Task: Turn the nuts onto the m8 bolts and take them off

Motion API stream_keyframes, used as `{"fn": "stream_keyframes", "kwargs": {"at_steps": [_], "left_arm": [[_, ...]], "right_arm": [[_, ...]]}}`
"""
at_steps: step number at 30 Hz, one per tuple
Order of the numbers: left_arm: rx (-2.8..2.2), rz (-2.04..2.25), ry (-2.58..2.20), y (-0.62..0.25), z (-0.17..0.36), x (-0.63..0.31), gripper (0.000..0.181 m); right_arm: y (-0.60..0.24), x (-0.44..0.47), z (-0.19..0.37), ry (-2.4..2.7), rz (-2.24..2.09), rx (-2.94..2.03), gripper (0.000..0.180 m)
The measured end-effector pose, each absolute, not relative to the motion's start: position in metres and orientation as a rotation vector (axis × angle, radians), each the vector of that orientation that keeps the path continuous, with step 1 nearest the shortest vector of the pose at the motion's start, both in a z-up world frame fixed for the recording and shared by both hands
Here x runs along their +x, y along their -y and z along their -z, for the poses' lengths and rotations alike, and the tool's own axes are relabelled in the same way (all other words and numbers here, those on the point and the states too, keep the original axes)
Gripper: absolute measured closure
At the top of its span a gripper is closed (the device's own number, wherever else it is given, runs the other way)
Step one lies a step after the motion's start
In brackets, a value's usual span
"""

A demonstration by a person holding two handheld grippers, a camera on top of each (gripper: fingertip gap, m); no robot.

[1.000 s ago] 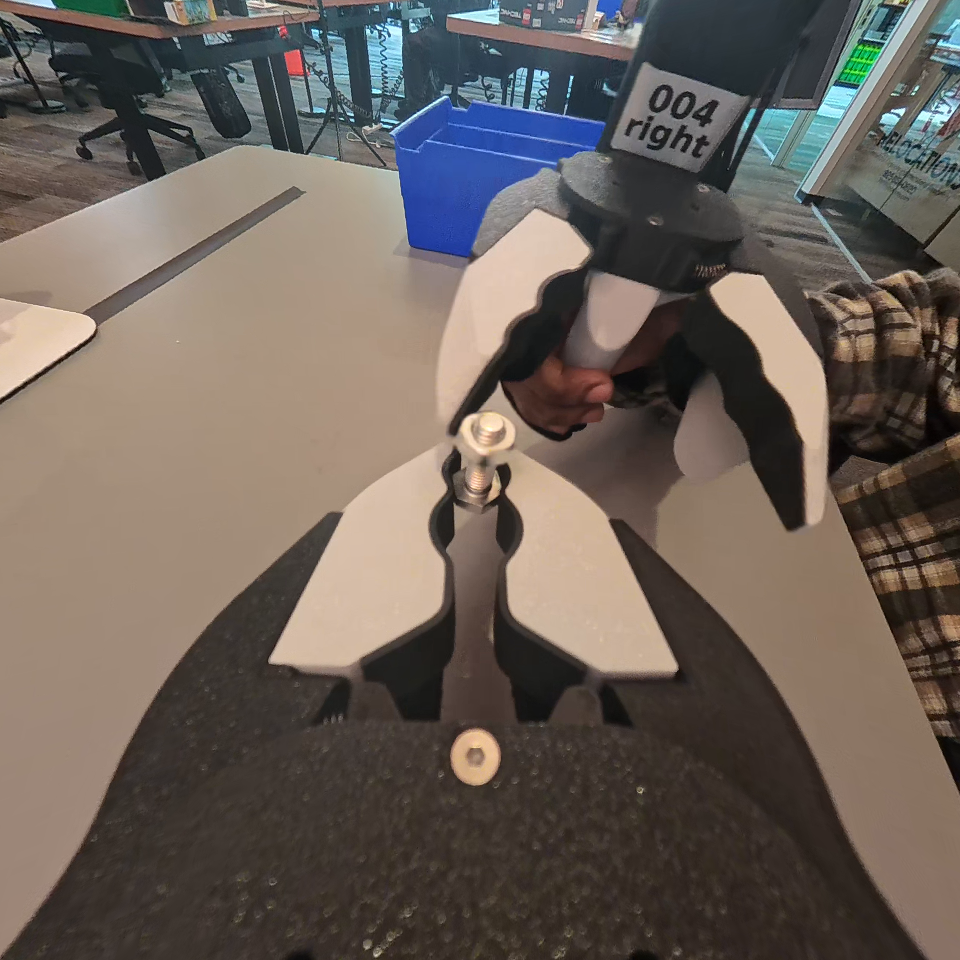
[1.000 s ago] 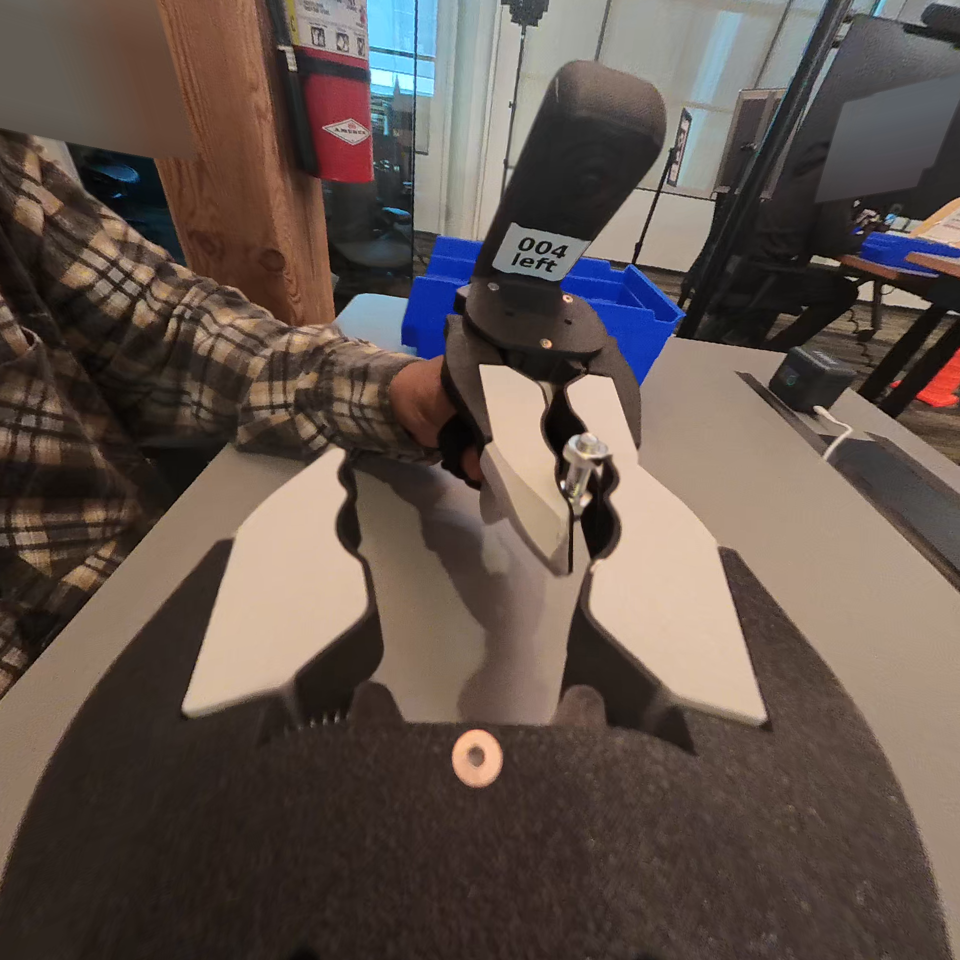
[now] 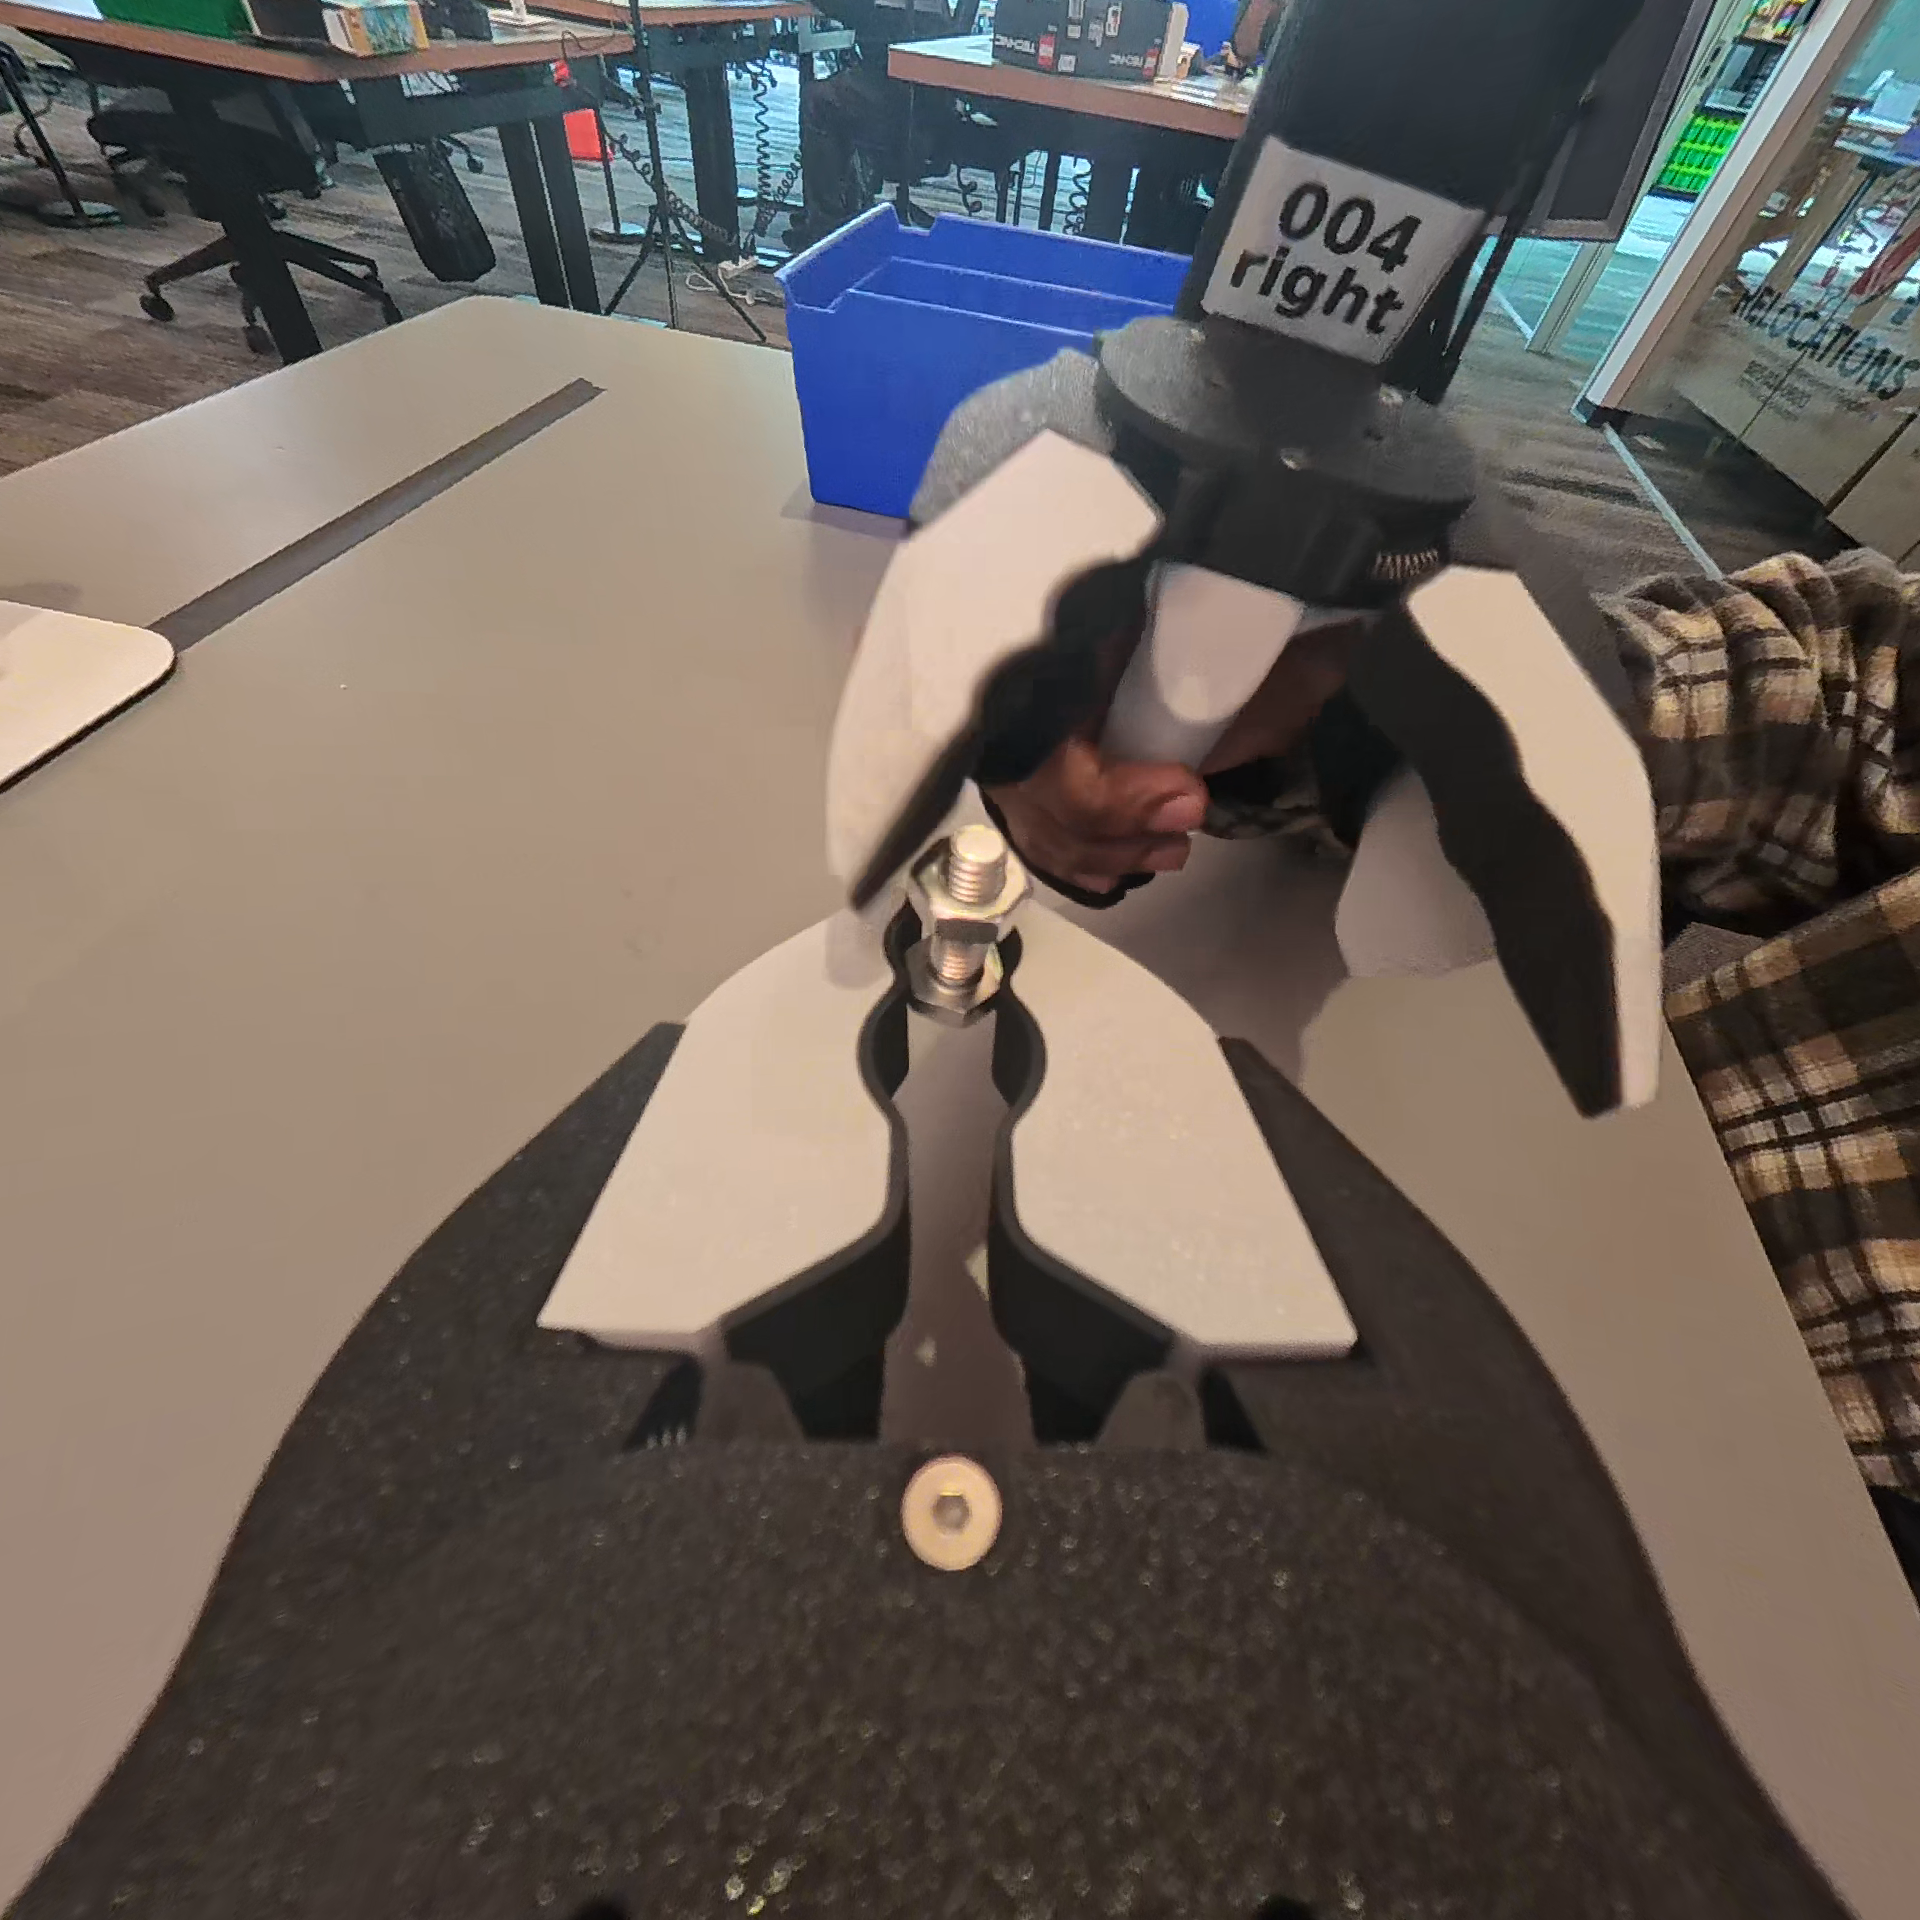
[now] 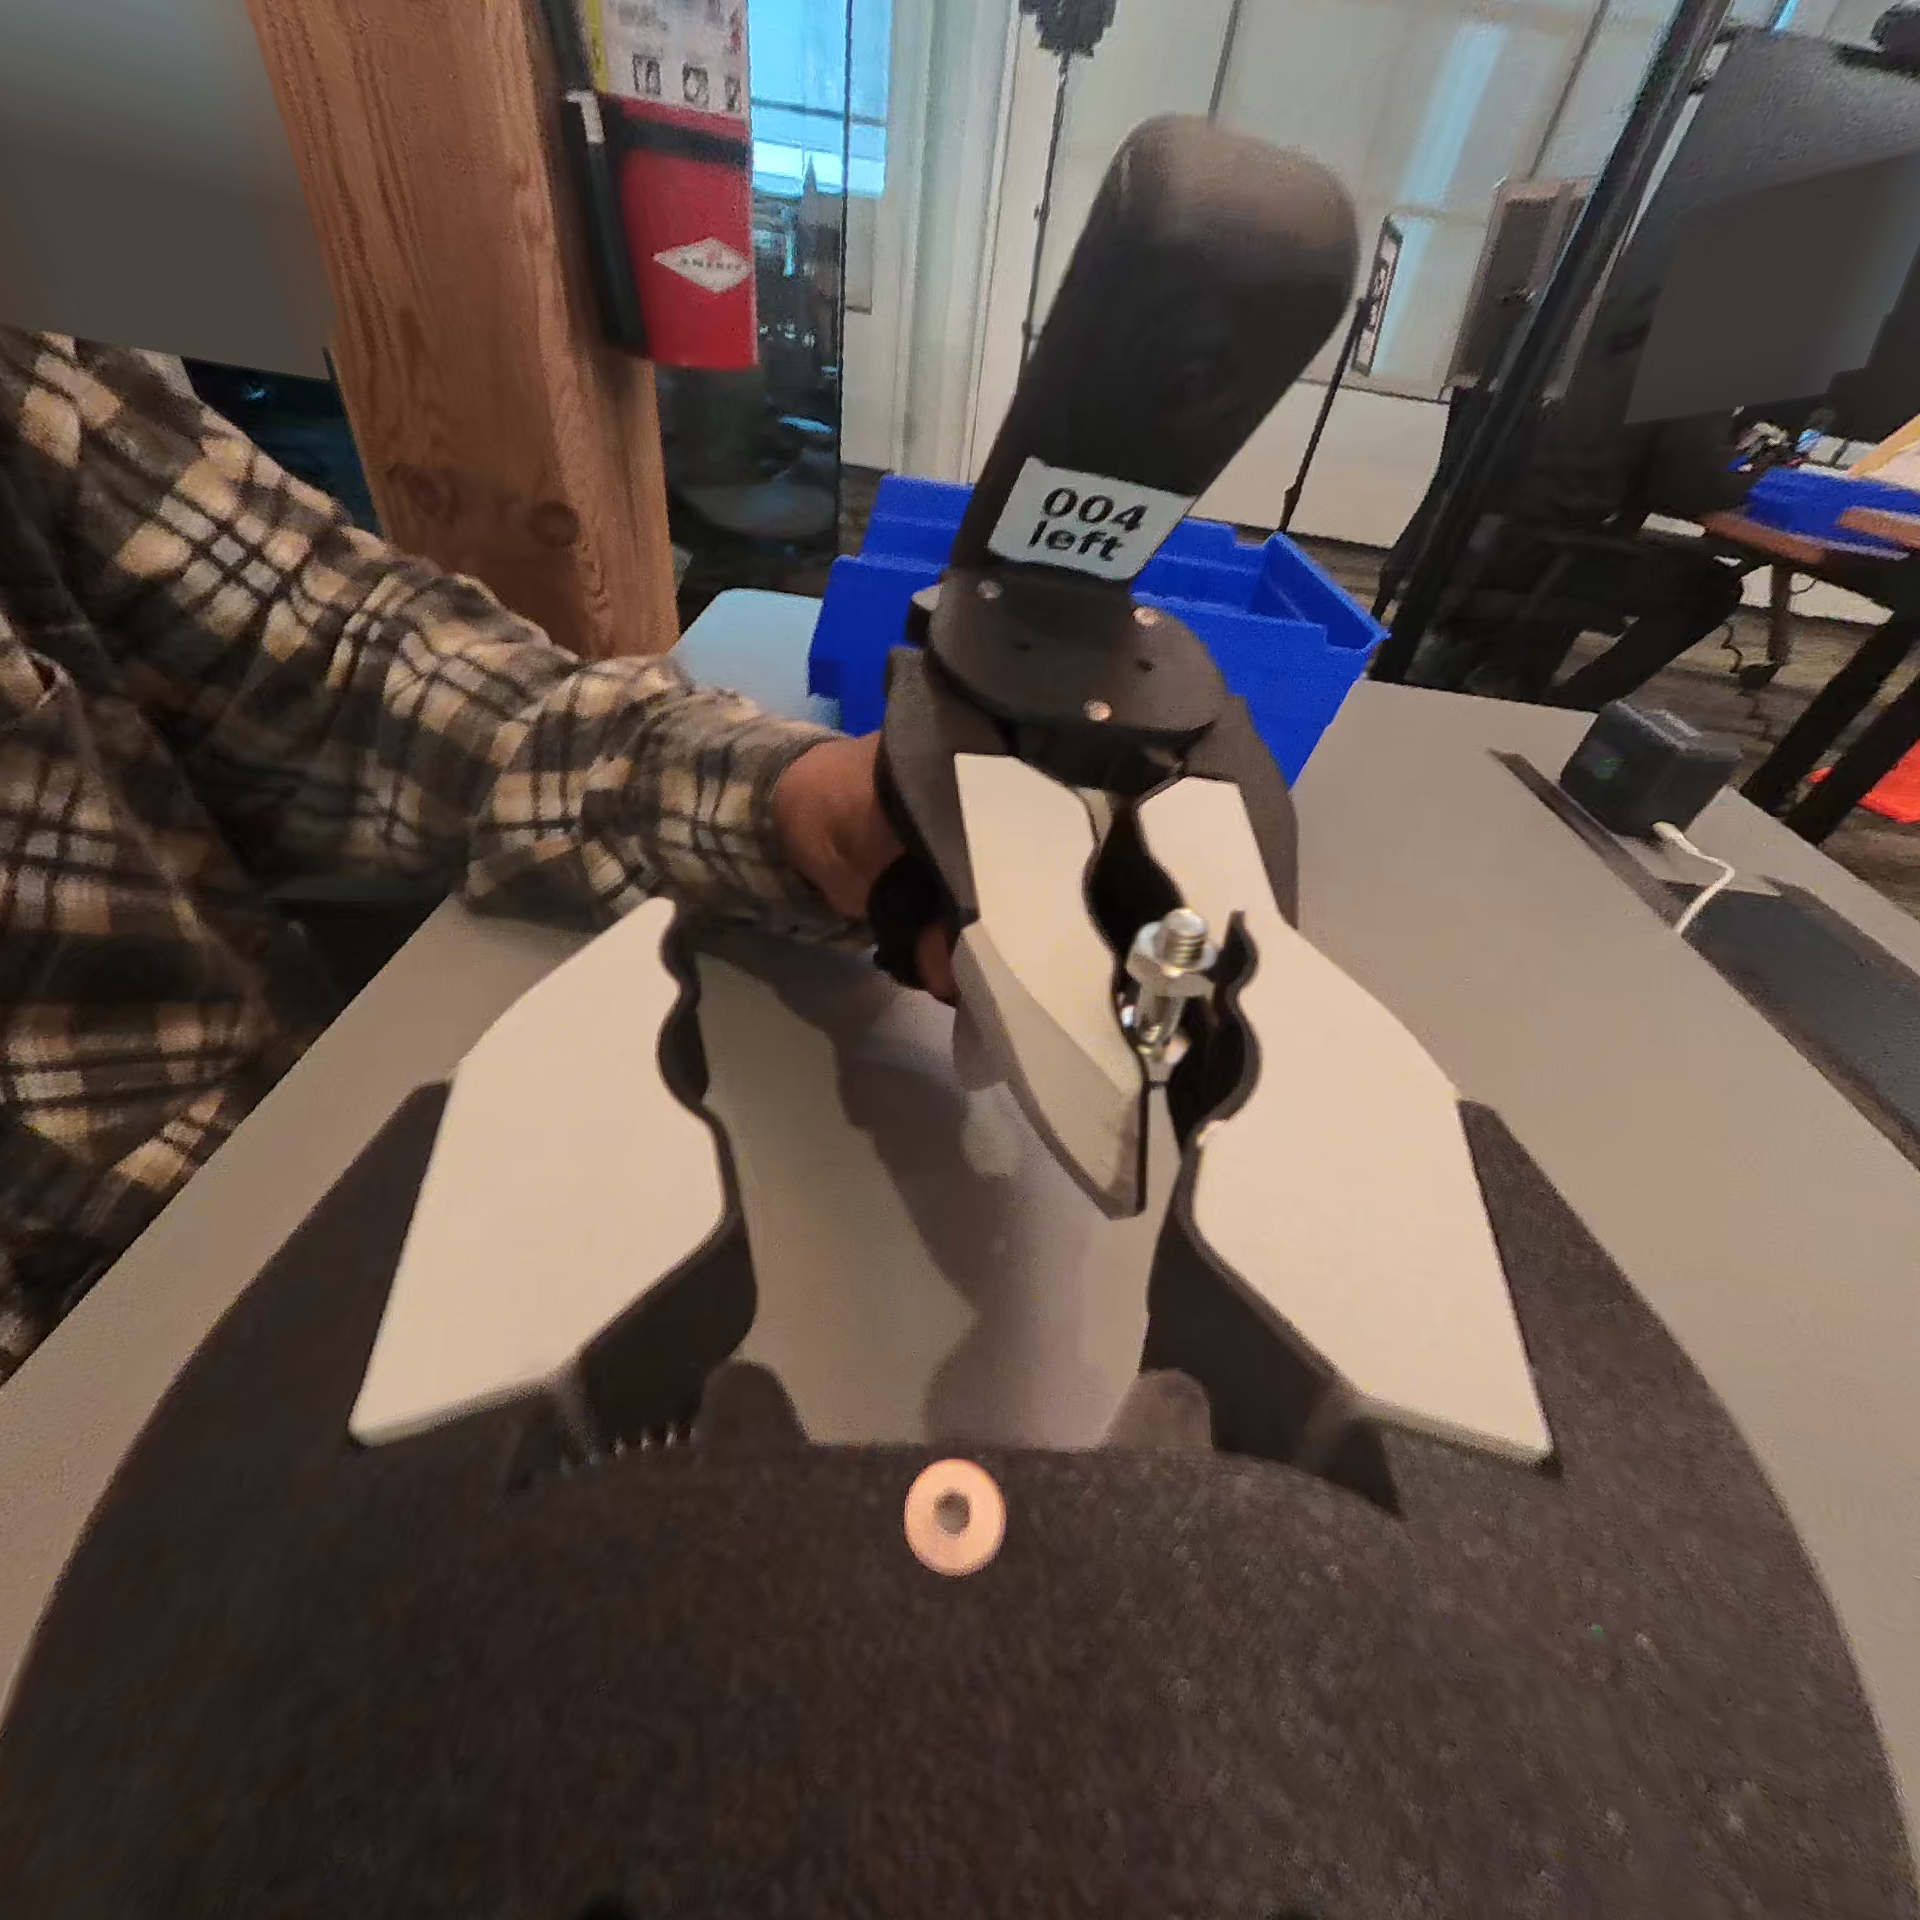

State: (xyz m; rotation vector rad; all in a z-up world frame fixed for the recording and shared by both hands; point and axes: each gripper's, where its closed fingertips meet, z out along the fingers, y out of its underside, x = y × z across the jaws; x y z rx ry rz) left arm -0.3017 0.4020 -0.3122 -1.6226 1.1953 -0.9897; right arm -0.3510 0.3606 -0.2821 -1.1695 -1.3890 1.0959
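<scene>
The left claw (image 3: 951, 982) is clenched on the head end of the bolt (image 3: 961, 940), gripping it in the notch near its fingertips so that the threaded shank stands up out of the grip, tilted slightly. A nut (image 3: 968, 914) sits on the thread partway up, with a short stub of thread showing above it and a gap of bare thread between it and the bolt head below. The right claw (image 3: 1226, 997) is released, its two white fingers spread wide; one fingertip (image 3: 883, 831) hangs just beside the nut, while the other finger stands well apart to the side. In the right wrist view the bolt (image 4: 1164, 997) lies close to the inner edge of that claw's right-hand finger (image 4: 1340, 1195). A hand in a plaid sleeve (image 4: 416, 758) holds each tool. Below them is the plain grey bench (image 3: 416, 831), and at its far edge stands a blue bin (image 3: 935, 343).
</scene>
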Motion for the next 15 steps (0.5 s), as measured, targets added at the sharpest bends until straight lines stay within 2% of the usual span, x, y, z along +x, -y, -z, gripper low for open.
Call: {"fn": "stream_keyframes", "kwargs": {"at_steps": [2, 4, 12, 15], "left_arm": [[-1.619, 0.988, -1.199, -0.401, 0.312, -0.302, 0.17], [-1.616, 0.991, -1.192, -0.402, 0.31, -0.303, 0.17], [-1.614, 0.995, -1.195, -0.401, 0.31, -0.301, 0.17], [-1.608, 0.998, -1.186, -0.402, 0.307, -0.303, 0.17]], "right_arm": [[-0.358, -0.344, 0.283, 1.392, -1.077, -1.173, 0.085], [-0.358, -0.335, 0.276, 1.362, -1.079, -1.152, 0.093], [-0.359, -0.347, 0.284, 1.404, -1.061, -1.167, 0.086], [-0.359, -0.334, 0.276, 1.368, -1.052, -1.144, 0.095]]}}
